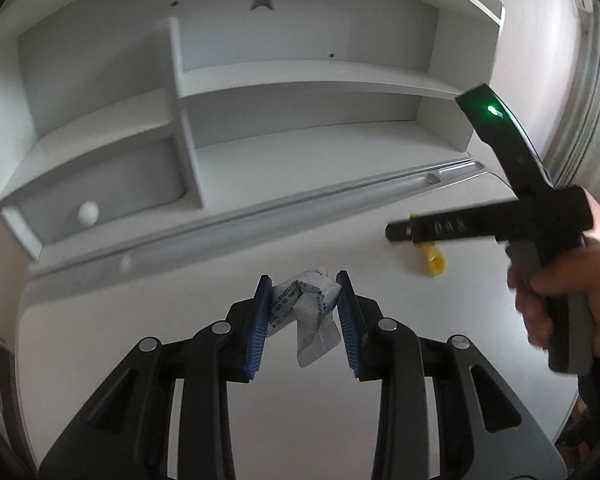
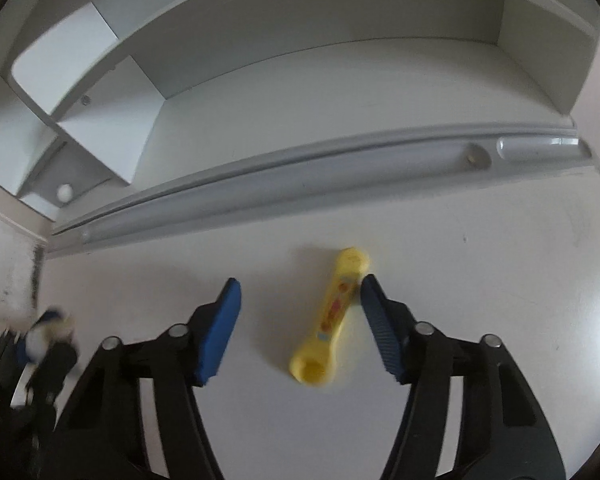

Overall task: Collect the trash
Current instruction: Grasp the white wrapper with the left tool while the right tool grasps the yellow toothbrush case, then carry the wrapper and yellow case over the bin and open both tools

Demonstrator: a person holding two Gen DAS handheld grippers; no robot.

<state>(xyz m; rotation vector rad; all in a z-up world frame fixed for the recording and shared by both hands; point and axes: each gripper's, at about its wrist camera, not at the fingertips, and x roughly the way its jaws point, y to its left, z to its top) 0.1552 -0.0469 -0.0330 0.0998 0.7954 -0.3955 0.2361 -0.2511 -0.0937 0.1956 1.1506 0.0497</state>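
My left gripper [image 1: 303, 286] is shut on a crumpled white printed wrapper [image 1: 306, 312] and holds it above the white desk [image 1: 180, 340]. My right gripper [image 2: 298, 286] is open, its blue pads on either side of a yellow plastic tube [image 2: 332, 320] that lies on the desk [image 2: 480, 280]. The right pad [image 2: 376, 312] is close to the tube's far end. In the left wrist view the right gripper [image 1: 396, 232] is seen from the side over the yellow tube [image 1: 434, 262]. The left gripper with the wrapper shows blurred at the left edge of the right wrist view [image 2: 40, 340].
A white shelf unit [image 1: 260, 80] stands at the back of the desk, with a small drawer and round knob [image 1: 88, 213]. A long grey groove [image 2: 300, 184] runs along the desk's back edge. A wall and curtain [image 1: 588, 120] are at the right.
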